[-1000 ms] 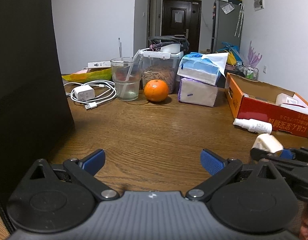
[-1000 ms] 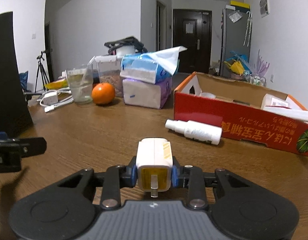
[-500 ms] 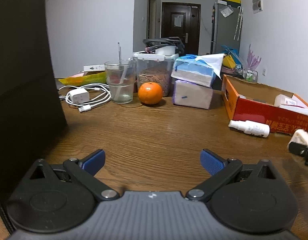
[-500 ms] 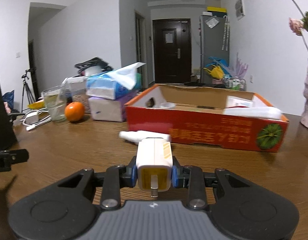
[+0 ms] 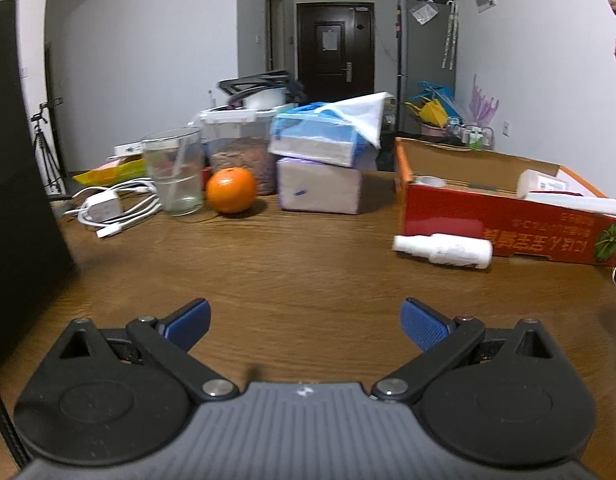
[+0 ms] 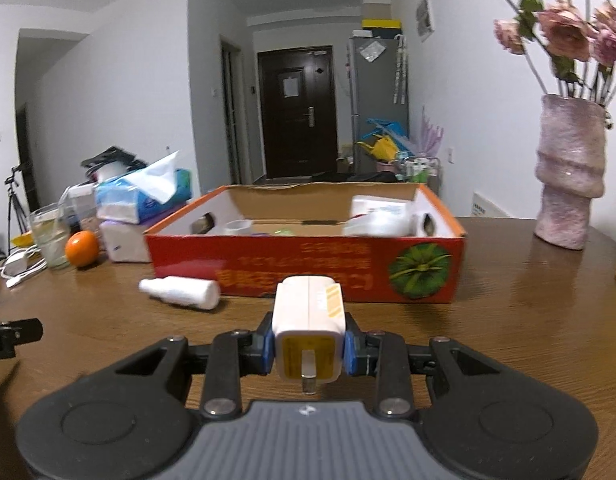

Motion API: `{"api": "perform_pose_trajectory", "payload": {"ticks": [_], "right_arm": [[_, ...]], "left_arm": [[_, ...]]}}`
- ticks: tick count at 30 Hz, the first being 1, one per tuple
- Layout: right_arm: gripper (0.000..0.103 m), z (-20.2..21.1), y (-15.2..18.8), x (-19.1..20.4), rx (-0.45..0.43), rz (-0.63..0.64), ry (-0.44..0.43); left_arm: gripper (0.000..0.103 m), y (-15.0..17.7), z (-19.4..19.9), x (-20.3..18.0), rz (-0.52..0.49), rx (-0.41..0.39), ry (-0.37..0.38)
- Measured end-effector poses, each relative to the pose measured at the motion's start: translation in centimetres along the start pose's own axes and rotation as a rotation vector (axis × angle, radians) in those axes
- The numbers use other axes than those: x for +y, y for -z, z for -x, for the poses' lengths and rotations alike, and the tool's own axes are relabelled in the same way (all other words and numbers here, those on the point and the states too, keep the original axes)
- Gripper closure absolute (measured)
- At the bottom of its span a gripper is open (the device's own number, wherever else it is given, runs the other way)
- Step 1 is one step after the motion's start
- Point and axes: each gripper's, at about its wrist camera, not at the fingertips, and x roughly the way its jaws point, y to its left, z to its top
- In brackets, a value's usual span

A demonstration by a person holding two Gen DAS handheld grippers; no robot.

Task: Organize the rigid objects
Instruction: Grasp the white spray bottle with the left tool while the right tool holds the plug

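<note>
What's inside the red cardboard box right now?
In the red cardboard box: a roll of tape near its left end and white packages at the right. Its front wall hides the floor and anything lying low.

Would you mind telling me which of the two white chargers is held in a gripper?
The white charger clamped in the right gripper; the other white charger lies among coiled cables beside the glass.
</note>
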Motion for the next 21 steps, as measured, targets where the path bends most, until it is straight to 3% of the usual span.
{"api": "perform_pose_trajectory", "payload": {"ticks": [21], "right_arm": [[0.072, -0.8, -0.9, -7.8, -0.033, -0.054, 0.095]], "left_arm": [[0.0, -2.4, -5.1, -8.3, -0.098, -0.006, 0.103]]}}
